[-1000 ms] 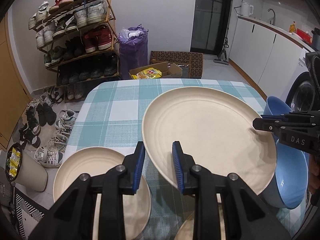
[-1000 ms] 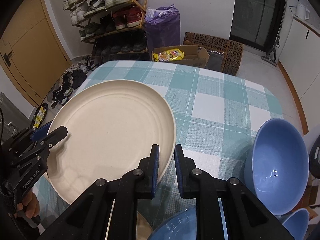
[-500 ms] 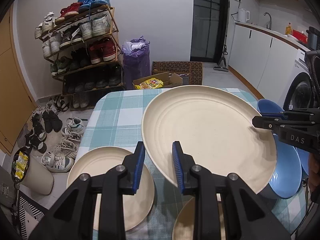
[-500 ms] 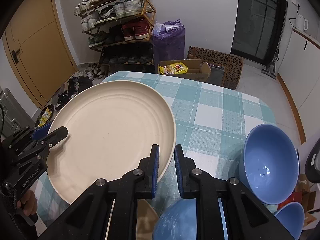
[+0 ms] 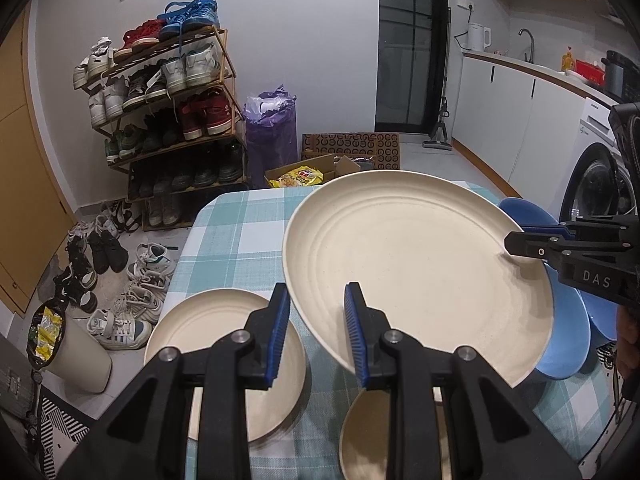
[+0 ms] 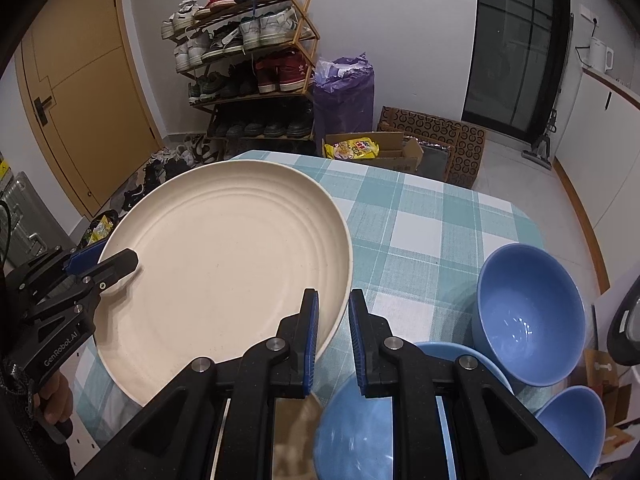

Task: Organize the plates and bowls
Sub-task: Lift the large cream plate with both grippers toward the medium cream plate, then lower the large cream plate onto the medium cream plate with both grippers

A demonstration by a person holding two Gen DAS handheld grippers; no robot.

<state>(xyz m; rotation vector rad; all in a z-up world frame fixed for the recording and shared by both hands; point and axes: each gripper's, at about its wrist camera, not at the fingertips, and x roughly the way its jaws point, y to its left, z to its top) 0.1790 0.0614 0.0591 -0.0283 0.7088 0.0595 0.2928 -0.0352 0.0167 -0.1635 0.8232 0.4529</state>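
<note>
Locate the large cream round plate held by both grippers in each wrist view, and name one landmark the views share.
Left wrist: the large cream round plate fills centre-right, lifted above the teal checked tablecloth.
Right wrist: the same plate fills centre-left.
Shared landmark: the wooden shoe rack by the back wall, with a purple bag beside it.

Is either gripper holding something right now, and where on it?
Both hold the large cream plate by its rim: left gripper on one edge, right gripper on the opposite edge.
</note>
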